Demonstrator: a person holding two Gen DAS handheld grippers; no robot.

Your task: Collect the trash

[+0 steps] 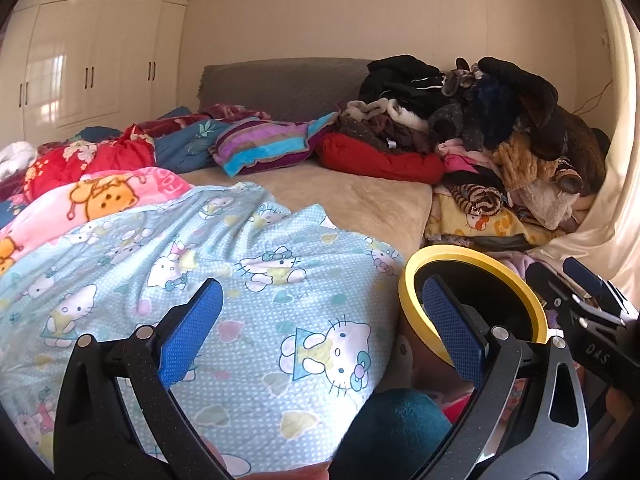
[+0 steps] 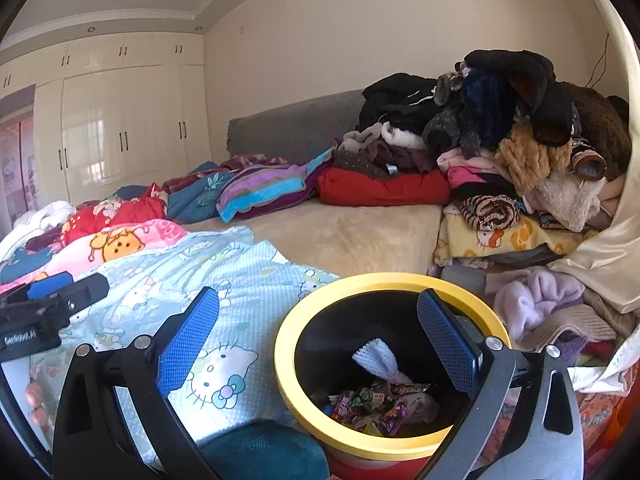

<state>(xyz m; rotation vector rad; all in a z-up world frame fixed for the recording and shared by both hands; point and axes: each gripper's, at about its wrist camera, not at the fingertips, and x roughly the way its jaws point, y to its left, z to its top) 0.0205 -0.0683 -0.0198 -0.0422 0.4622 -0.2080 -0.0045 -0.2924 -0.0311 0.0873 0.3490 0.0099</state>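
Observation:
A round bin with a yellow rim stands at the bed's near edge. Inside it lie several colourful wrappers and a white foam net sleeve. My right gripper hangs open just above the bin's left side, nothing between its blue pads. In the left wrist view the same yellow rim sits at the right, behind the right finger. My left gripper is open and empty over the light blue cat-print blanket. Each gripper shows at the edge of the other's view.
A beige mattress lies beyond the blanket, with pillows and a red cushion at the grey headboard. A tall heap of clothes fills the right side. White wardrobes line the far left. A teal cushion lies below the grippers.

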